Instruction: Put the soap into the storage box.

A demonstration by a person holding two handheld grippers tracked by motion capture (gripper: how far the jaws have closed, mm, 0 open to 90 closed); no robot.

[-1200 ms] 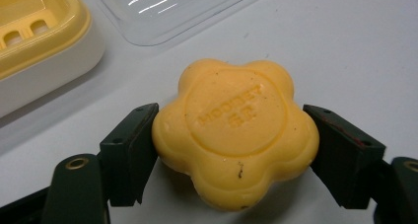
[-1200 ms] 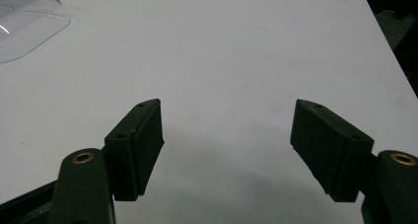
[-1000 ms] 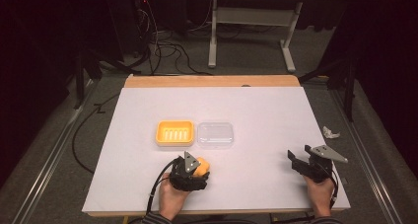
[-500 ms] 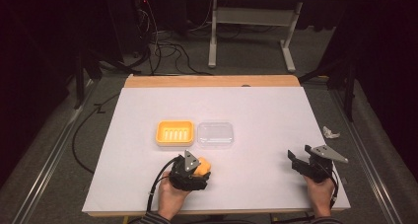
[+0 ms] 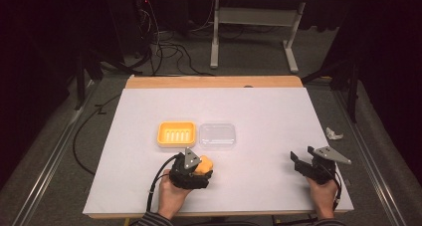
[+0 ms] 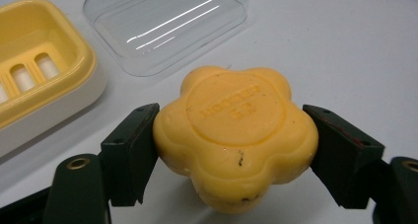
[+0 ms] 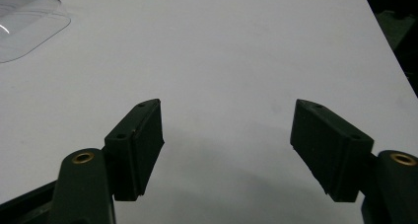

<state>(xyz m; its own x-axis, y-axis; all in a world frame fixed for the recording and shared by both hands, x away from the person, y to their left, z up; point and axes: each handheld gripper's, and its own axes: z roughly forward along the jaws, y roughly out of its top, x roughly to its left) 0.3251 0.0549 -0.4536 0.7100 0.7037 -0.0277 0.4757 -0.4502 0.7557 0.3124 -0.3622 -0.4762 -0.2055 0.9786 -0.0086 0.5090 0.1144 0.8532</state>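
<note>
Both left tongs (image 6: 231, 150) jaws clamp yellow soap (image 6: 235, 135); right tongs (image 7: 226, 150) spread.

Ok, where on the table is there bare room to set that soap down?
Bare sheet lies between the left gripper holding the soap and the right gripper, and beyond the yellow soap dish and clear lid. It is crowded right around those two.

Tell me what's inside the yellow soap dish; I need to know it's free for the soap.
The yellow soap dish holds nothing visible: just its slotted floor. The left gripper grips the soap nearby. Beneath the slots stays hidden.
</note>
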